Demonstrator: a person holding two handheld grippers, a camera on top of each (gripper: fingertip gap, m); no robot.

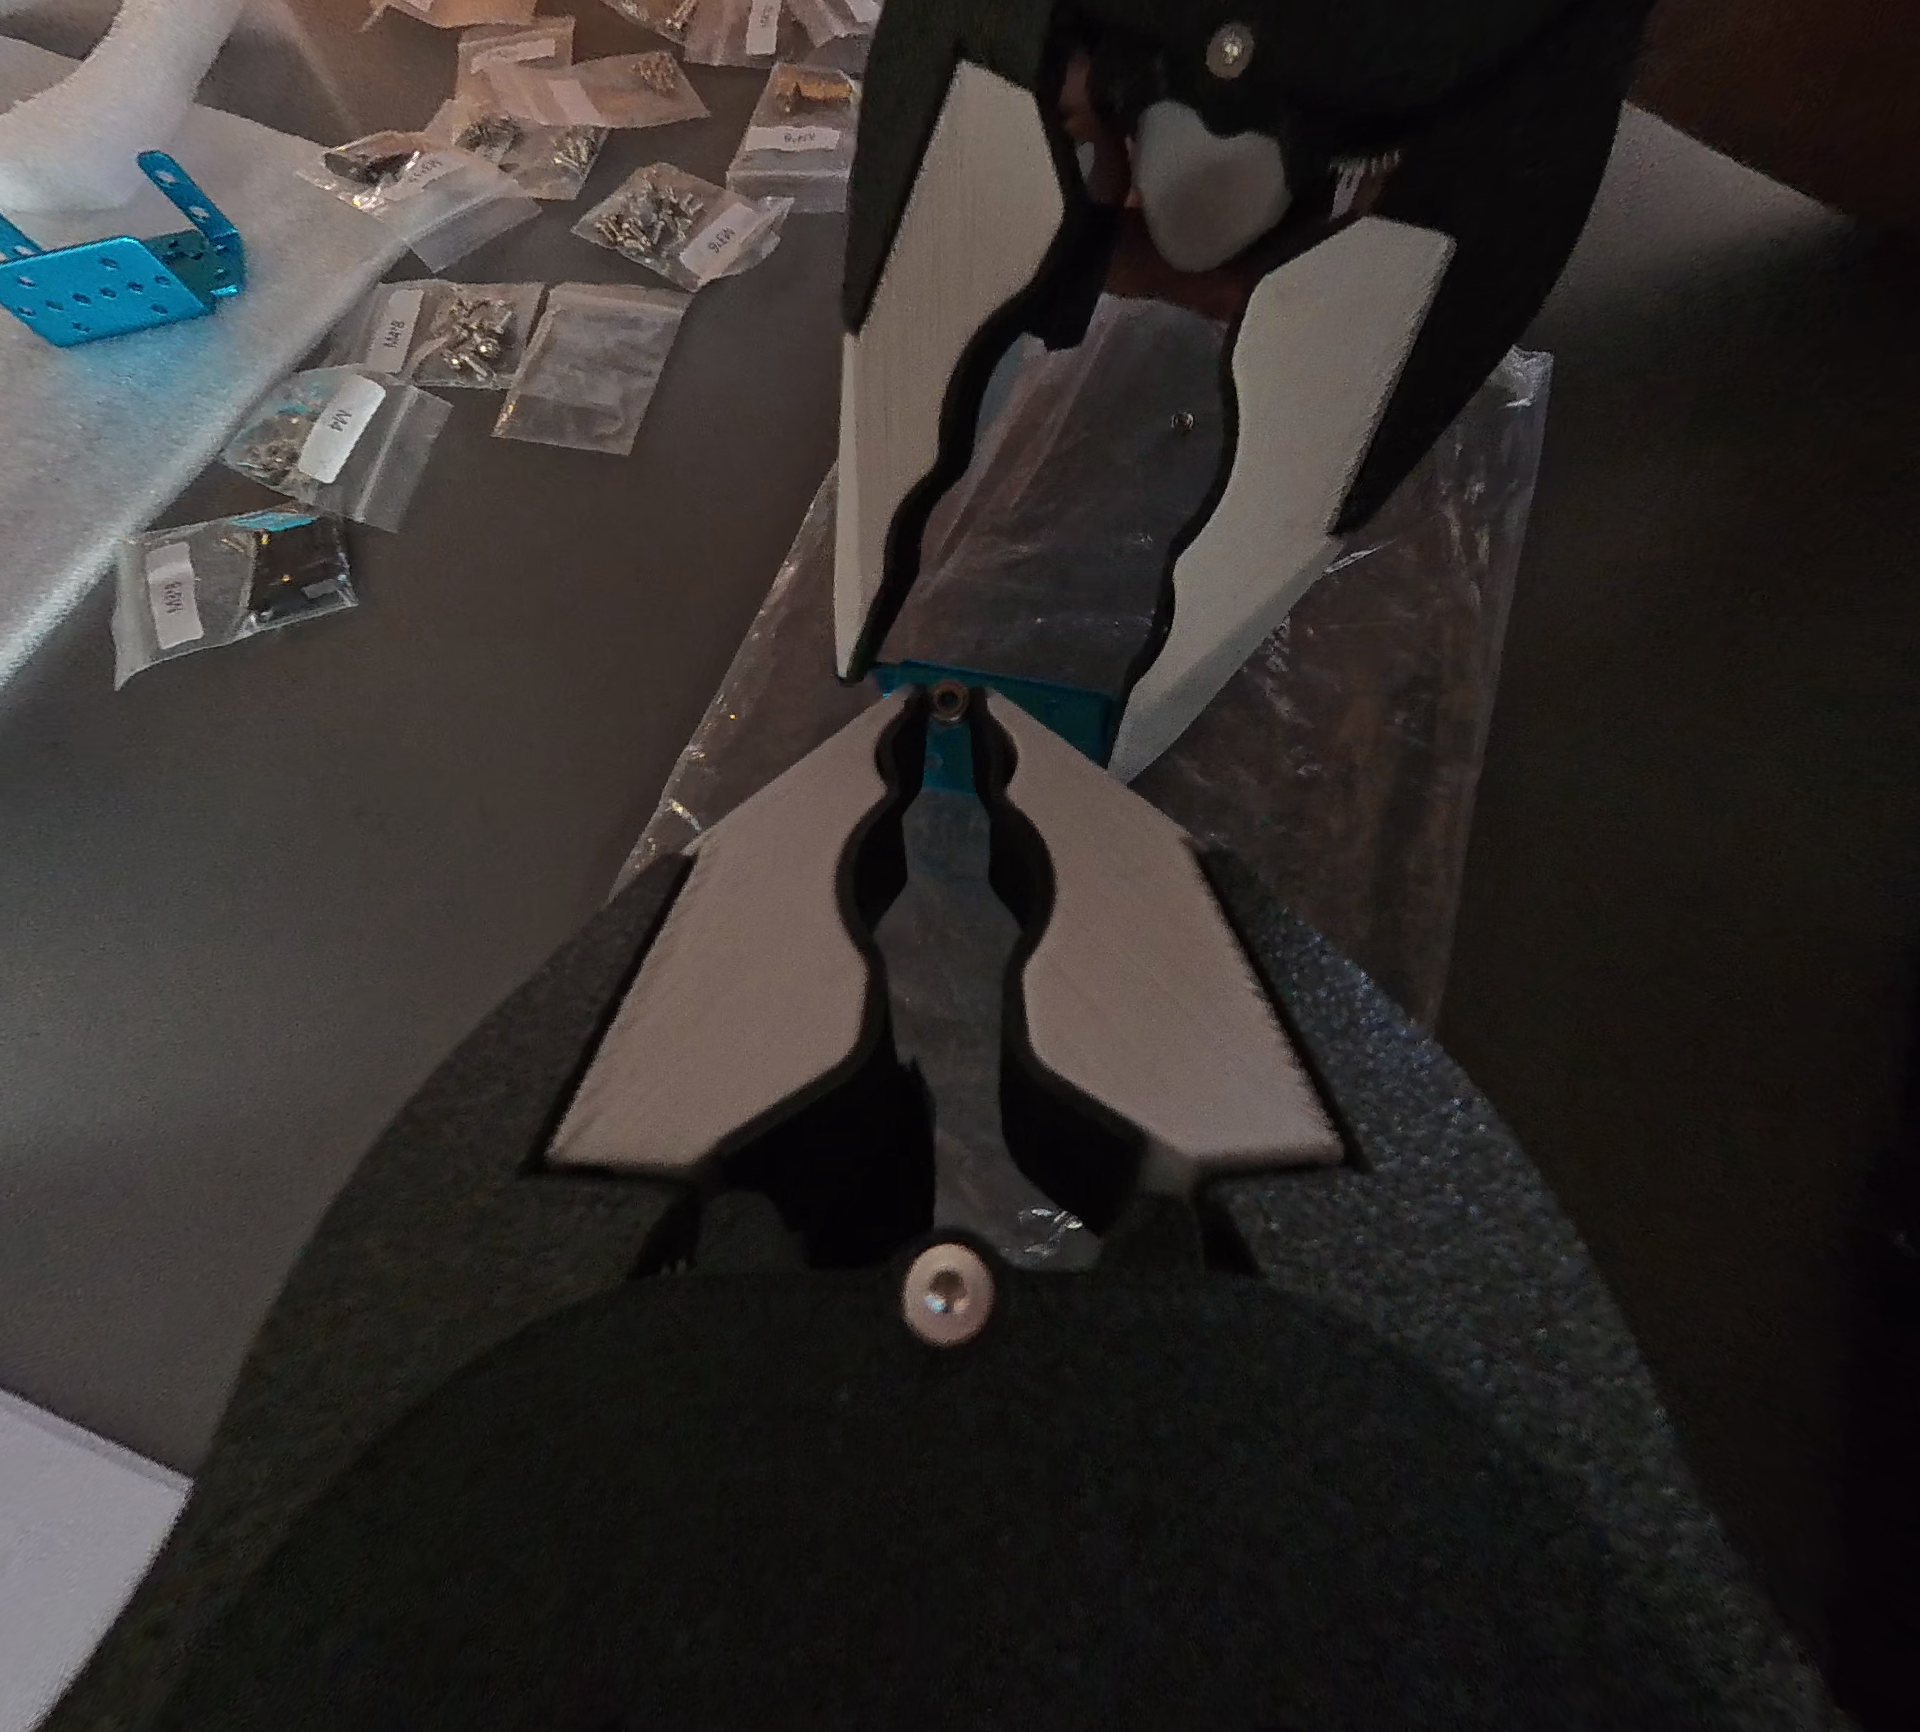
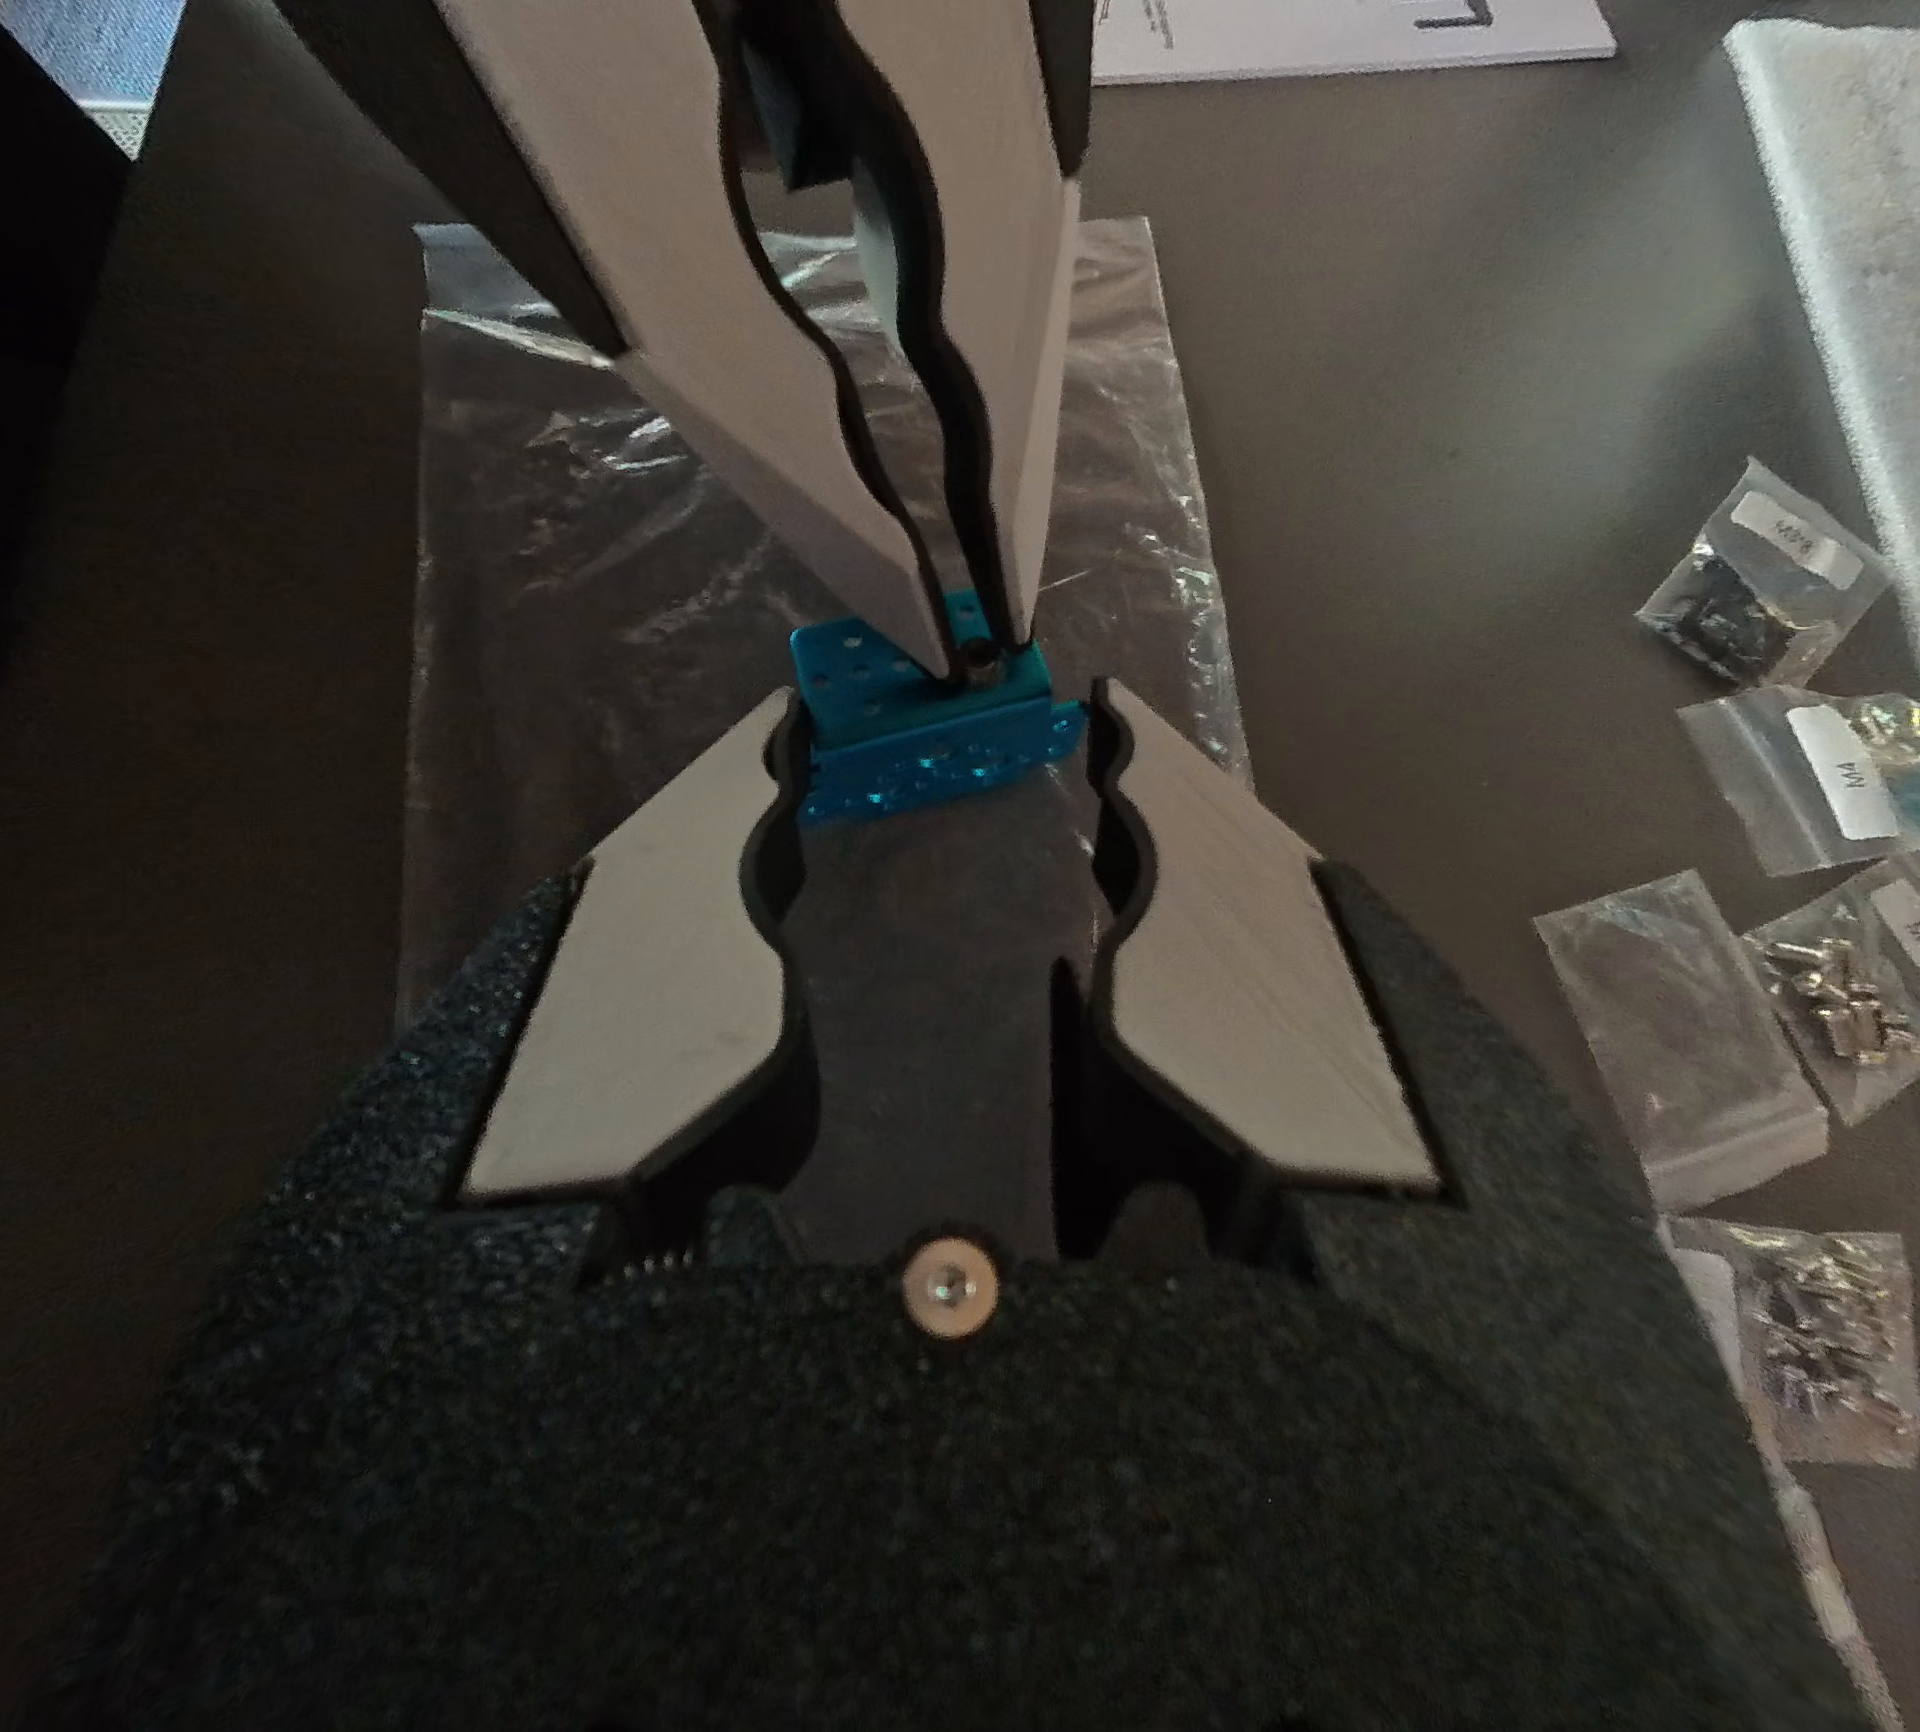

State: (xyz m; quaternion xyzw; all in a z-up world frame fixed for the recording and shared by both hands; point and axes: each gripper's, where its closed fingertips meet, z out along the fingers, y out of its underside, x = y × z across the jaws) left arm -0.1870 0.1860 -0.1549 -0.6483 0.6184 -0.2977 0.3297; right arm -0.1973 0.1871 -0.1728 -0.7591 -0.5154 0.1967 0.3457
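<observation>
Two tools meeting over a blue bracket at frame centre

The left tool [image 1: 948, 714] is pinching a small dark fastener [image 2: 979, 652] atop the blue bracket [image 2: 925, 747], while the right tool [image 2: 940, 726], spread wide, is straddling it on a clear plastic bag [image 2: 582, 477] covering the surface [image 1: 416, 799].

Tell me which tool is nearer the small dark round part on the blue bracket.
Left. The left tool pinches the small dark round part at its tips; the right tool stands open, its fingers flanking the blue bracket.
</observation>
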